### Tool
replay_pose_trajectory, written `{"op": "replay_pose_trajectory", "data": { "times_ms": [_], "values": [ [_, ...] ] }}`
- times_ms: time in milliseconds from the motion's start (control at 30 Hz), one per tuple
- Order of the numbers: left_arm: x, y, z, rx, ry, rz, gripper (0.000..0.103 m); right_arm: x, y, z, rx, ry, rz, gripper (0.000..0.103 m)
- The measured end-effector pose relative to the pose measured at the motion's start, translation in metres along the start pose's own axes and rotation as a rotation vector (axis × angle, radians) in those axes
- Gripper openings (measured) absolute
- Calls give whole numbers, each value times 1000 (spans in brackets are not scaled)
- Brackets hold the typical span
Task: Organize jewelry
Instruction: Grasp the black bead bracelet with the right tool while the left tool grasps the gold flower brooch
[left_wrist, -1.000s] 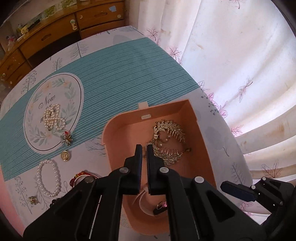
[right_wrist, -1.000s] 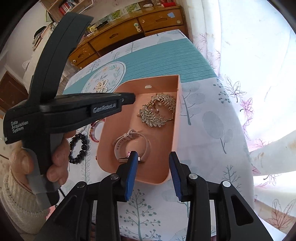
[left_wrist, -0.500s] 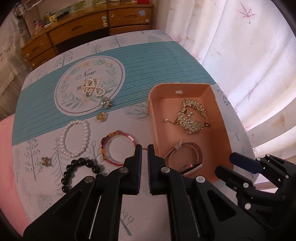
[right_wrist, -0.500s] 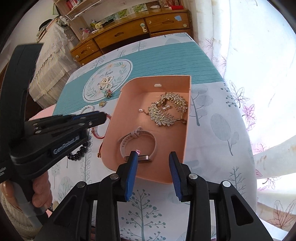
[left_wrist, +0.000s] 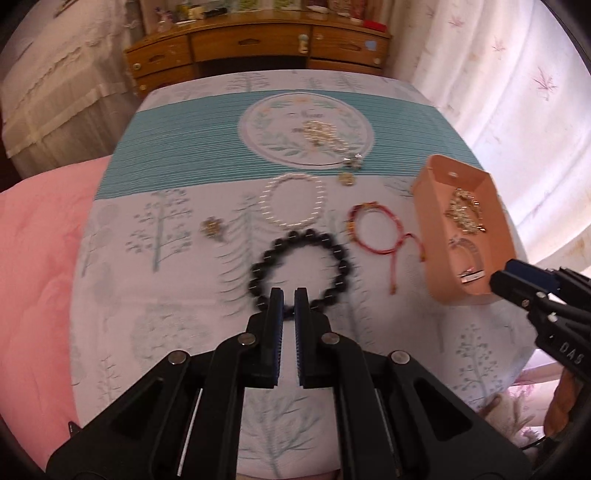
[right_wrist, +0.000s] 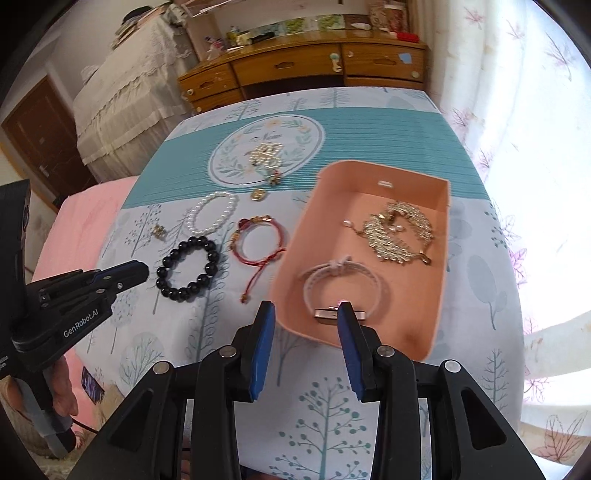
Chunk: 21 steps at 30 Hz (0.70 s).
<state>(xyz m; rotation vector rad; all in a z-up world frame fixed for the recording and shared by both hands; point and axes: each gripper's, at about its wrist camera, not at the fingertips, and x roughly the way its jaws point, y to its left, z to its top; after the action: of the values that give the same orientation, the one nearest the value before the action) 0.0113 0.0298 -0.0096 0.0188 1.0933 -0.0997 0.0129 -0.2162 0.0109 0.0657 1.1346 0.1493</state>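
Observation:
A peach box (right_wrist: 441, 266) on the table holds a gold leaf brooch (right_wrist: 397, 236) and a pale strap watch (right_wrist: 341, 284); the box also shows in the left wrist view (left_wrist: 434, 229). Left of it lie a red cord bracelet (right_wrist: 256, 240), a black bead bracelet (left_wrist: 299, 269), a white pearl bracelet (left_wrist: 293, 201), a gold coin charm (left_wrist: 346, 180), a small gold brooch (left_wrist: 212, 228) and a pearl cluster (left_wrist: 321, 134). My left gripper (left_wrist: 289, 295) is shut and empty, just in front of the black bracelet. My right gripper (right_wrist: 304, 312) is open and empty at the box's near edge.
The tablecloth (left_wrist: 184, 332) has a teal band and a round printed emblem (right_wrist: 266, 149). A pink quilt (left_wrist: 37, 258) lies to the left. A wooden dresser (right_wrist: 306, 70) stands behind the table and a white curtain (right_wrist: 517, 110) hangs on the right.
My left gripper has swung left, from above the box to in front of the black bead bracelet, still shut. My right gripper has stayed at the box's near edge, its jaws a little wider.

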Motion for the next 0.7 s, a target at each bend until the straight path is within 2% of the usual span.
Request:
{"op": "replay_pose_trajectory", "data": {
  "times_ms": [167, 400, 700],
  "values": [
    [9, 32, -11, -54, 65, -41, 4, 7, 30, 4, -76, 11, 25, 36],
    [21, 50, -8, -91, 77, -58, 4, 38, 75, 14, -164, 80, 49, 36],
    [38, 70, 11, -105, 80, -69, 4, 94, 105, 39, -127, 194, 112, 36]
  ]
}}
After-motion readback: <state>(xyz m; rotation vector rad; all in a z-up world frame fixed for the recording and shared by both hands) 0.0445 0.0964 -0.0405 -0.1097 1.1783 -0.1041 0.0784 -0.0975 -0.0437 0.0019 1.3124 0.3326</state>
